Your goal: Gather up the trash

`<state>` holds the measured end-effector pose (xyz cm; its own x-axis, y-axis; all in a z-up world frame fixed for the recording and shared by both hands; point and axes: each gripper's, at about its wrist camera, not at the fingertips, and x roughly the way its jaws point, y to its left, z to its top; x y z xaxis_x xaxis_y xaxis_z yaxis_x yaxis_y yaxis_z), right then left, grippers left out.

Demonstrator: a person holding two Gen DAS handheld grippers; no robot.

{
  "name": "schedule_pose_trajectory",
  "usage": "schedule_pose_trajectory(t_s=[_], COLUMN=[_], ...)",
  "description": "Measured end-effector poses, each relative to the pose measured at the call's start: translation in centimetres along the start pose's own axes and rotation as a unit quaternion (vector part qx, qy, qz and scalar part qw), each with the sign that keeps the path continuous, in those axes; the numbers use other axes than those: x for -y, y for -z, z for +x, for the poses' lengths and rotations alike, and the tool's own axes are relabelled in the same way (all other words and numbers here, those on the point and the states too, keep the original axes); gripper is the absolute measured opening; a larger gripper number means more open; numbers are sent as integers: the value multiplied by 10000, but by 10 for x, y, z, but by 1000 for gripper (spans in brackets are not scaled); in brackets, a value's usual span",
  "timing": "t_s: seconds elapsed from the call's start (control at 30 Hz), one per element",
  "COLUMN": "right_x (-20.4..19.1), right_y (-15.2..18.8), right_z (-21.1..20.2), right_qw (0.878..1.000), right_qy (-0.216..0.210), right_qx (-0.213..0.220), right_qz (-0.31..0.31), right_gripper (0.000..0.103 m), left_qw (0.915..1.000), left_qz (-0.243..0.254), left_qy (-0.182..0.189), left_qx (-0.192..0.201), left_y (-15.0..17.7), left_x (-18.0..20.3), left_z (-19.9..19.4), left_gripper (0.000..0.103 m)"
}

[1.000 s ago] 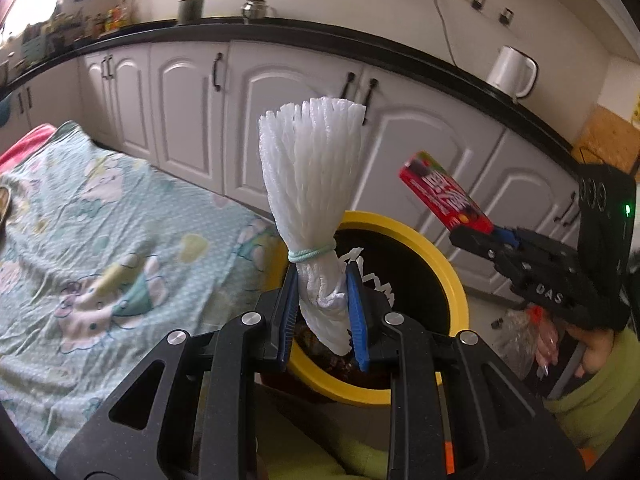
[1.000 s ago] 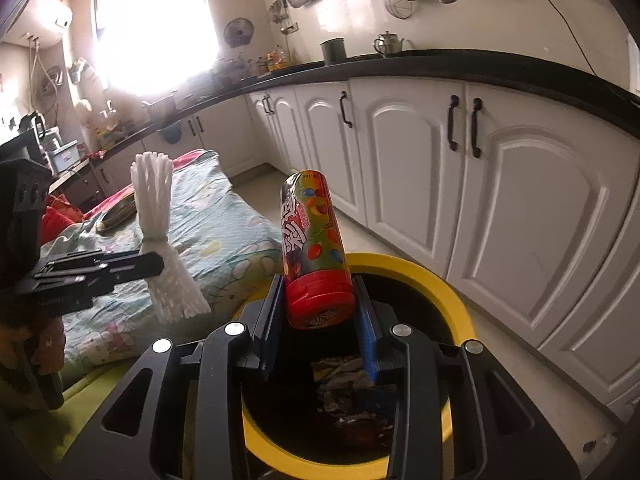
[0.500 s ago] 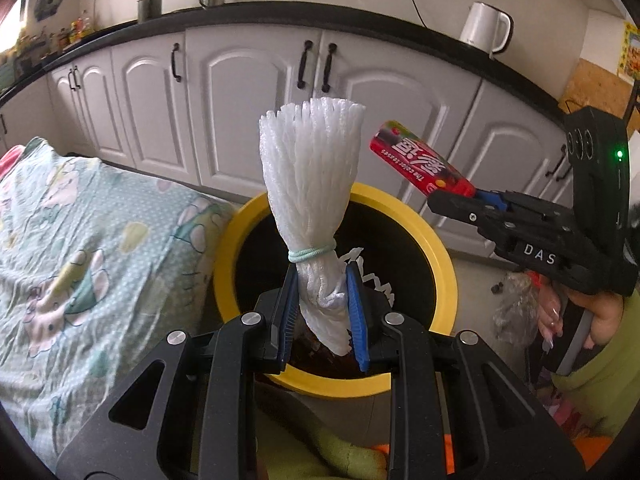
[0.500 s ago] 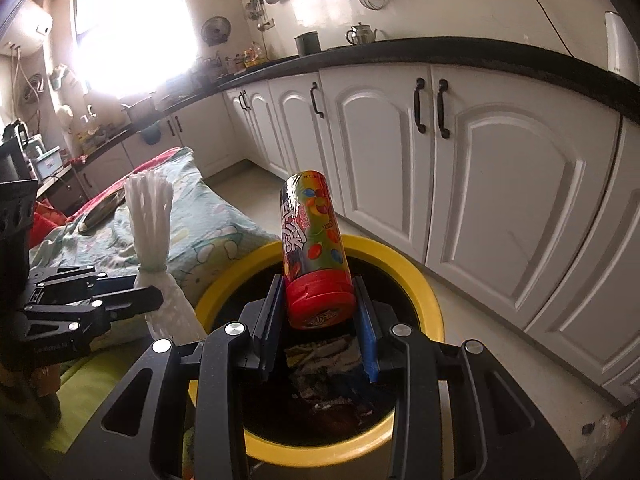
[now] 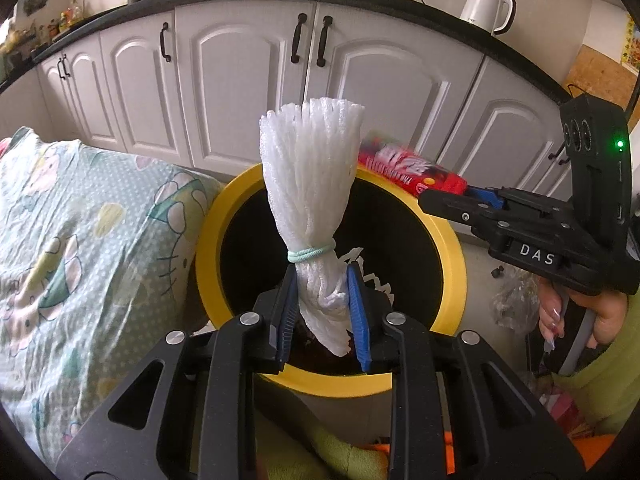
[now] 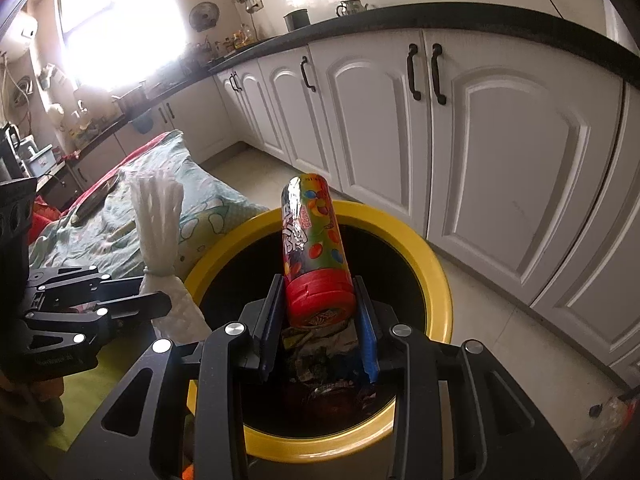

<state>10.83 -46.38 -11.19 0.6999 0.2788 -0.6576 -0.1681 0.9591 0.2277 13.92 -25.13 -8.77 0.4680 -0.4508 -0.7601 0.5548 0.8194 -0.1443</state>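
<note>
My left gripper (image 5: 322,284) is shut on a white foam net bundle (image 5: 310,184) tied with a pale green band, held upright over the yellow-rimmed black bin (image 5: 452,240). My right gripper (image 6: 318,300) is shut on a red-capped candy tube (image 6: 310,236) with a colourful wrapper, held above the same bin (image 6: 438,276), which holds crumpled wrappers. In the left wrist view the right gripper (image 5: 444,194) comes in from the right with the tube (image 5: 404,168) over the far rim. In the right wrist view the left gripper (image 6: 160,304) carries the foam bundle (image 6: 158,216) at the bin's left rim.
White kitchen cabinets (image 6: 500,140) under a black counter stand close behind the bin. A bed with a patterned green cover (image 5: 80,240) lies left of it. A white kettle (image 5: 486,6) sits on the counter. A person's hand (image 5: 572,320) and green sleeve show at the right.
Both grippers have sunk and moved in over the bin. The bin now fills the middle of both views, and the candy tube hangs nearer the far rim.
</note>
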Motion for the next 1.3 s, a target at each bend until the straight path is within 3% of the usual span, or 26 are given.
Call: schedule_pose_trajectory(t_s=[0.43, 0.53, 0.67, 0.93, 1.3], right_x=[7, 7, 10, 16, -14], right_y=[-6, -9, -8, -5, -11], right_z=[5, 4, 3, -4, -15], right_qw=[9999, 9997, 9994, 9989, 9988], right_qy=[-10, -31, -7, 105, 183], right_qx=[93, 157, 187, 223, 411], right_qz=[130, 181, 276, 402, 193], right_gripper=[26, 27, 29, 55, 88], left_qw=[9999, 9999, 9998, 9995, 9949], left_qz=[16, -34, -149, -309, -860], left_qy=[-62, -31, -13, -18, -403], left_qx=[-104, -131, -142, -38, 329], left_y=[-9, -10, -8, -6, -1], left_x=[-1, -3, -8, -16, -52], left_z=[15, 18, 17, 9, -28], left_gripper=[22, 37, 67, 91, 92])
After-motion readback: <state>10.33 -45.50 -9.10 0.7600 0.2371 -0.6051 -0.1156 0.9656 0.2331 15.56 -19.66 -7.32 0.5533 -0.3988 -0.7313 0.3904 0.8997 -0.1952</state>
